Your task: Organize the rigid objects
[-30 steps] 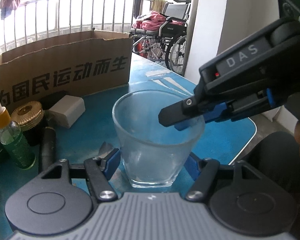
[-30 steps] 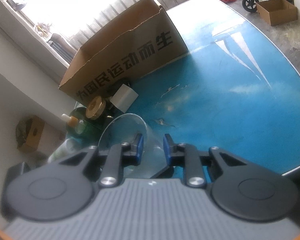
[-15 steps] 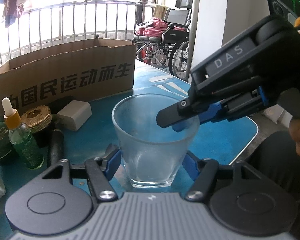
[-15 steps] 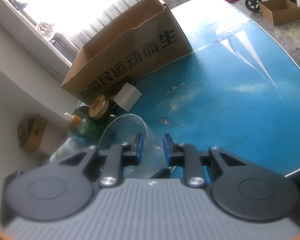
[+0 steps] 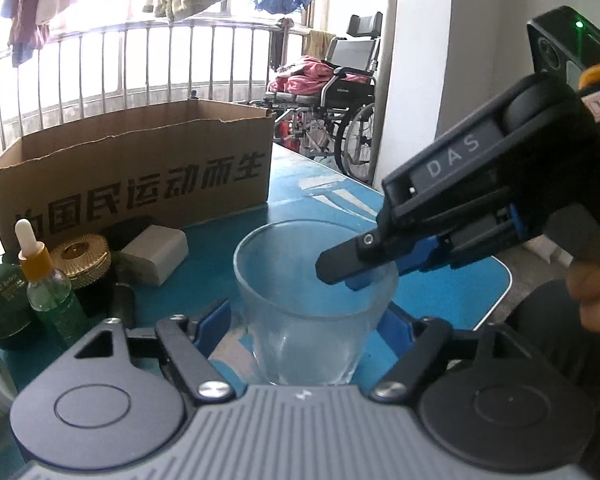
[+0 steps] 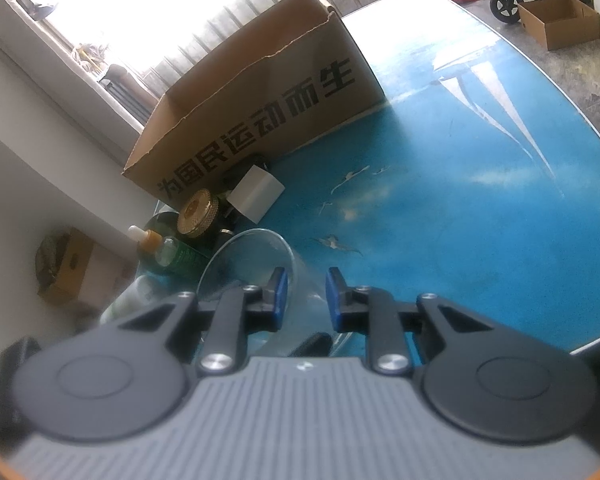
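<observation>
A clear drinking glass [image 5: 314, 304] stands upright on the blue tabletop [image 5: 452, 292], near its front edge, as two hand-held grippers work it together. The right gripper [image 6: 305, 298] has its jaws nearly closed on the glass's right-hand wall at the rim, one pad inside and one outside, while the left gripper [image 5: 304, 328] straddles the base with its jaws opening, the blue pads standing just clear of the glass on either side. To the far left stands an open cardboard box [image 5: 140, 168] printed with Chinese characters, and in front of it a cluster of small items: a green dropper bottle [image 5: 50, 292], a gold-lidded jar [image 5: 85, 258] and a white block [image 5: 156, 250]. The handover appears to be passing the glass to the right gripper alone. A thin-wall pinch on smooth glass can slip or tilt, so the sound course is to let the left jaws clear fully, then lift straight up and keep the glass level on its way, presumably, to the box.
</observation>
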